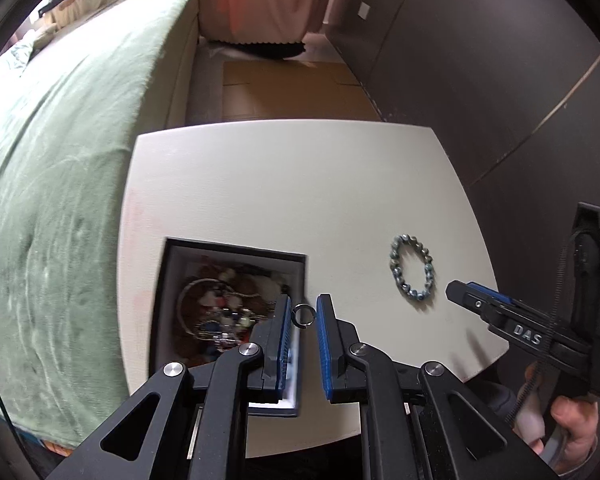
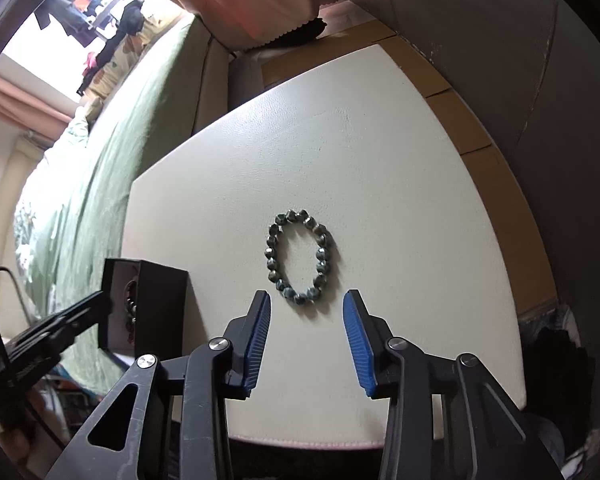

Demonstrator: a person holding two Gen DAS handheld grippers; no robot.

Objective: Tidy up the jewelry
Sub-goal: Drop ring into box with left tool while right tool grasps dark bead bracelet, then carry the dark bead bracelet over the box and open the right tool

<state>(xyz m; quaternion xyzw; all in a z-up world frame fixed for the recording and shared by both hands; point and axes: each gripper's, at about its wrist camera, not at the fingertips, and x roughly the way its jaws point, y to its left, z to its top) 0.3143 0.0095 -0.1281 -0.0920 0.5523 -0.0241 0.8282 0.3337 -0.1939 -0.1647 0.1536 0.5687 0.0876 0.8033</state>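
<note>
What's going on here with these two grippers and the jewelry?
A person is sorting jewelry on a white table with a handheld gripper in each hand. The left gripper has a small metal ring pinched between its jaws, right by the edge of an open black jewelry box already full of pieces. The right gripper, jaws open, is pointed at a beaded bracelet lying flat on the table.

Faceted glossy bead bracelet; shiny metal ring; matt grained tabletop; fuzzy green blanket.

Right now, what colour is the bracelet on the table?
Dark grey-green beads; the bracelet shows best in the right wrist view.
</note>
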